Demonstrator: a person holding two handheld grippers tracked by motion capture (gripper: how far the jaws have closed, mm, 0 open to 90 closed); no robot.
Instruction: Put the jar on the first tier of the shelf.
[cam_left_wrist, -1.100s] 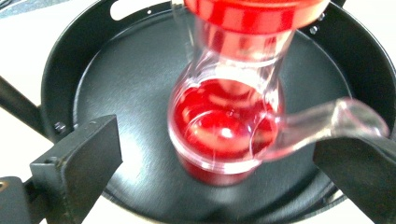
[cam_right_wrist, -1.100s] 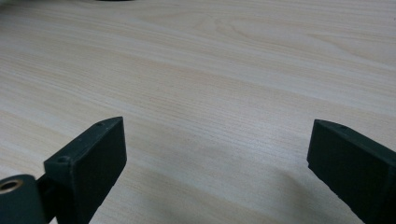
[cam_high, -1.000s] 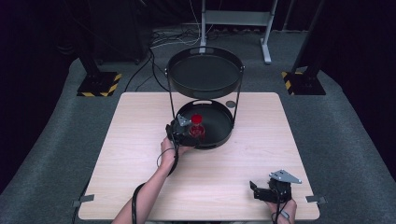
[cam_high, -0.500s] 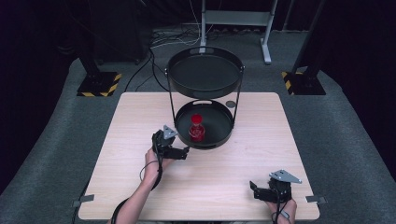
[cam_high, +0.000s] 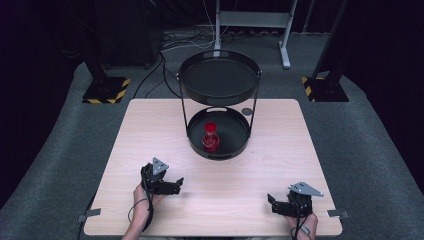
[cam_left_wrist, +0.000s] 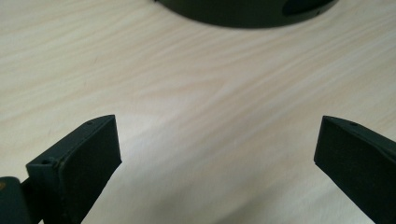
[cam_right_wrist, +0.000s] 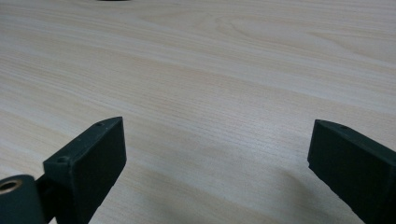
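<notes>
Dark studio, grey carpet floor (cam_high: 60, 165), black stands with yellow-black striped bases far left and far right. Light wood-grain tabletop (cam_high: 150, 125) carries a black two-tier round metal tray stand (cam_high: 218, 102) at far centre. Small red bottle-shaped object (cam_high: 210, 136) stands upright in the lower tray, apart from its rim; upper tray looks empty. Small dark round thing (cam_high: 247, 111) sits on the tabletop just beside the stand, far right; too small to identify.

Left claw (cam_high: 172, 185) at near left, jaws wide apart, nothing between them, stand base ahead of it in the left gripper view. Right claw (cam_high: 274, 204) near right edge, jaws also apart, empty, over bare wood.

Risks, as judgement: red object looks tall and narrow, so a reach under the upper tray could tip it, and a claw or cable could knock the thin uprights and shift the stand. Right claw sits close to the near edge.

No brand, label or readable writing.
</notes>
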